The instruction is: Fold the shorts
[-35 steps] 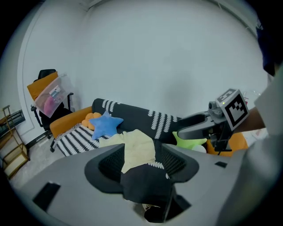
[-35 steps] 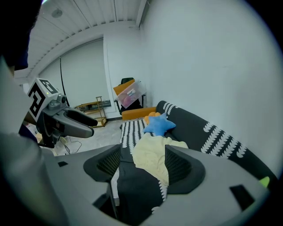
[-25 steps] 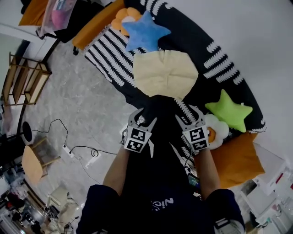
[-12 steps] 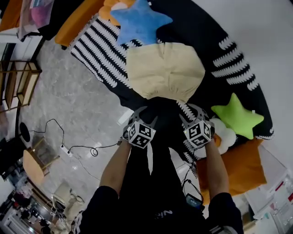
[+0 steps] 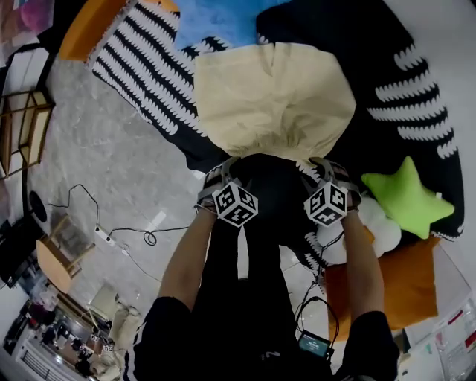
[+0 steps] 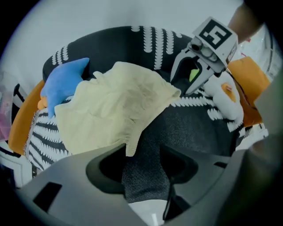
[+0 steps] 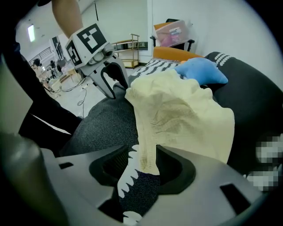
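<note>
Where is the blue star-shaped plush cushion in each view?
Head view: the blue star-shaped plush cushion at the top edge, cut off.
Left gripper view: the cushion at the left.
Right gripper view: the cushion at upper right.
Shared landmark: the pale yellow fabric shorts beside it.

You have no word, number or brand that can be read in any view. The left cube and the right cube carry only black-and-white square code patterns, no letters or digits. At 4 o'clock in your head view, the sheets bear red print too small to make out
</note>
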The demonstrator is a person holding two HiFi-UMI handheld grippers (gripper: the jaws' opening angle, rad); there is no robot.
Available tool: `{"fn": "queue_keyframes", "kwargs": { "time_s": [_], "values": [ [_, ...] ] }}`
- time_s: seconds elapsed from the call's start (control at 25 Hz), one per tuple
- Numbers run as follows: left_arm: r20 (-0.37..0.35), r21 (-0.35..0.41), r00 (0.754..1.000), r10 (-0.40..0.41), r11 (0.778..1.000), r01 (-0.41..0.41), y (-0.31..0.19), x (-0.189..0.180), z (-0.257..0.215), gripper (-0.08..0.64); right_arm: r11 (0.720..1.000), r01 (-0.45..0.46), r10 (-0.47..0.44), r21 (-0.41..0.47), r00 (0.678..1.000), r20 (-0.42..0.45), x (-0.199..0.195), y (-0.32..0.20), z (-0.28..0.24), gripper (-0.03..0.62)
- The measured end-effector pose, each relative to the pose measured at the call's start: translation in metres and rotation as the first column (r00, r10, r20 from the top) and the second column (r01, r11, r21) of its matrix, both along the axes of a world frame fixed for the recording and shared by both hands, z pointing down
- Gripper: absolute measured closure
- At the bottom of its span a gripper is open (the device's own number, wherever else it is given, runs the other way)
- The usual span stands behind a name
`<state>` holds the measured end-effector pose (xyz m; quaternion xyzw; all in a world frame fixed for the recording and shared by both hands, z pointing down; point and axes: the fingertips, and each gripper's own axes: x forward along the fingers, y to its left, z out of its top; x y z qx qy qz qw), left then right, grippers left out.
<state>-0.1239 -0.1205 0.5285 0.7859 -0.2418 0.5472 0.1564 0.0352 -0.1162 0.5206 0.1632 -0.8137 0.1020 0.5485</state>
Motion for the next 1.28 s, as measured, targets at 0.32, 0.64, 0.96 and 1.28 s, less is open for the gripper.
{"fn": "queue_keyframes", "kwargs": {
  "time_s": [0.32,0.64,0.96,1.28],
  "values": [
    [0.042,-0.019,0.997,0.058,0.998,-0.057,-0.018,0.000,0.044,0.339,0.981,0.175,-0.180,-0.089,0.982,-0.056,0.014,0.008,0.044,0.412],
    [0.119,0.027,0.952,0.281,0.958,-0.286,-0.023,-0.010,0.058,0.366,0.968,0.206,-0.210,-0.146,0.978,-0.015,0.013,-0.001,0.052,0.465],
    [0.009,-0.115,0.969,0.245,0.963,-0.243,-0.027,-0.016,0.036,0.480,0.969,0.204,-0.210,-0.140,0.977,-0.030,0.017,-0.003,0.039,0.540],
    [-0.089,-0.281,0.892,0.442,0.848,-0.449,0.004,-0.008,-0.021,0.482,0.943,0.287,-0.301,-0.171,0.951,-0.067,0.028,0.016,-0.003,0.546]
  ]
}}
